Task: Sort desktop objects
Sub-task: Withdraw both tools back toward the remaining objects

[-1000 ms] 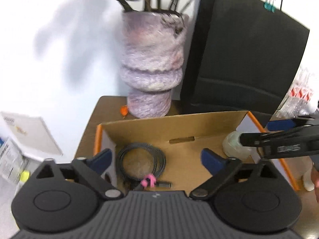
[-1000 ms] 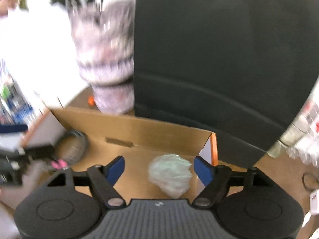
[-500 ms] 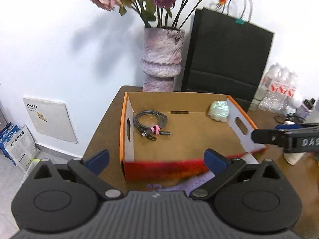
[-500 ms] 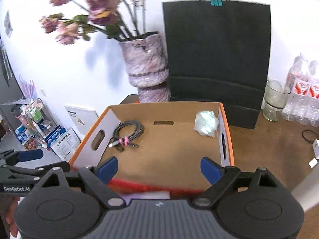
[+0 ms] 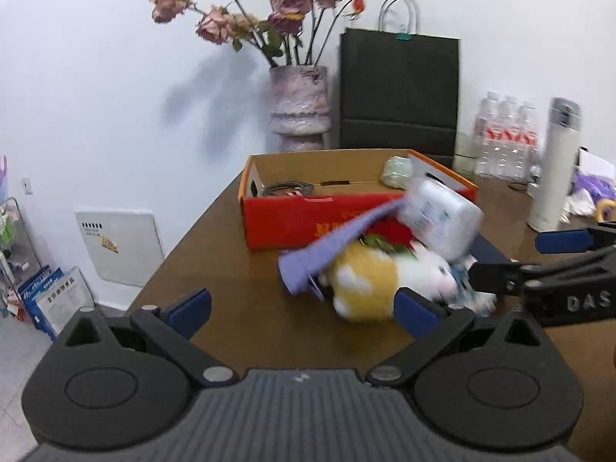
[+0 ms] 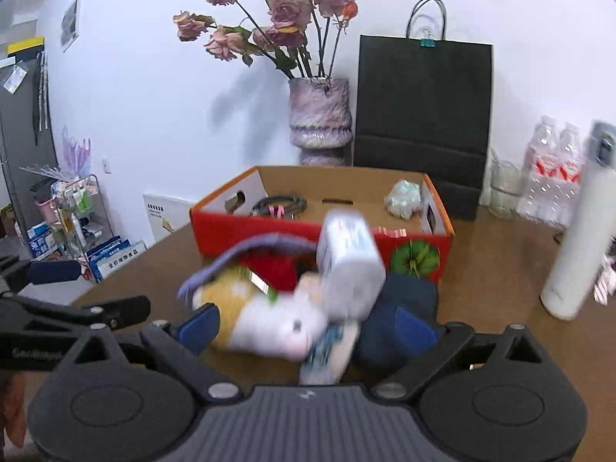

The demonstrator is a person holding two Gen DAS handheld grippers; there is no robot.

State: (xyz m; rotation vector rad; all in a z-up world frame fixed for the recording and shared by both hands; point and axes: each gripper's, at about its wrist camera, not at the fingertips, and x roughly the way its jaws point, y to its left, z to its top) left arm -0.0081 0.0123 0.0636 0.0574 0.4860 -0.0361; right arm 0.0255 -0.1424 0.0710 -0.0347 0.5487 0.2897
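Your left gripper (image 5: 302,306) hangs spread wide over the brown desk (image 5: 231,269), holding nothing. Your right gripper (image 6: 308,321) is spread too, with the blurred pile between and just past its fingers, nothing pinched. That pile sits at 12 o'clock from the right gripper: a yellow-and-white plush toy (image 6: 261,315), a purple cloth (image 6: 246,250) draped on it, a white pack (image 6: 352,265) and a dark blue pouch (image 6: 404,292). Behind the pile stands the red cardboard box (image 6: 408,240), holding a coiled cable (image 6: 279,205) at its 10 o'clock and a pale wad (image 6: 402,197) at 2 o'clock. A white flask (image 6: 577,238) stands at 3 o'clock.
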